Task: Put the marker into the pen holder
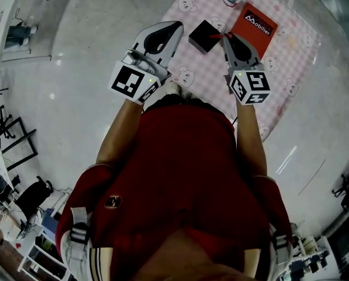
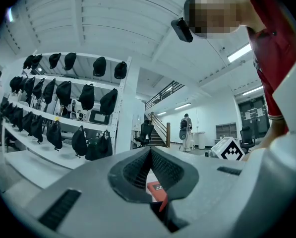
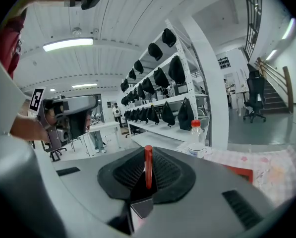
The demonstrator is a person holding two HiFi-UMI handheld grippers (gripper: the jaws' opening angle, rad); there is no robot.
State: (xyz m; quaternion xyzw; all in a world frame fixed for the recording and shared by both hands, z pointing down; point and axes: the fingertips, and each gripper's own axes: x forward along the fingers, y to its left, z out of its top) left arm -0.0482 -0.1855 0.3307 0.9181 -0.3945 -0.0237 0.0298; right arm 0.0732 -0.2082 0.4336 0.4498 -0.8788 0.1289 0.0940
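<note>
Right claw [image 1: 227,38] grips a slim red marker [image 3: 148,166] upright (rounded end on top); left claw [image 2: 150,151] clenched, empty.

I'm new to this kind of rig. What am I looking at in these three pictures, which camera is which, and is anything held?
No robot here: a person in a red shirt holds a two-jaw gripper in each hand. The head view looks down from the person's head; the other two cameras ride on the grippers and look along their jaws. The right gripper is closed on a red marker. The left gripper has its jaws together, nothing between them. On the pink checked cloth are a black box, probably the pen holder, a flat red packet and a red-capped bottle.
</note>
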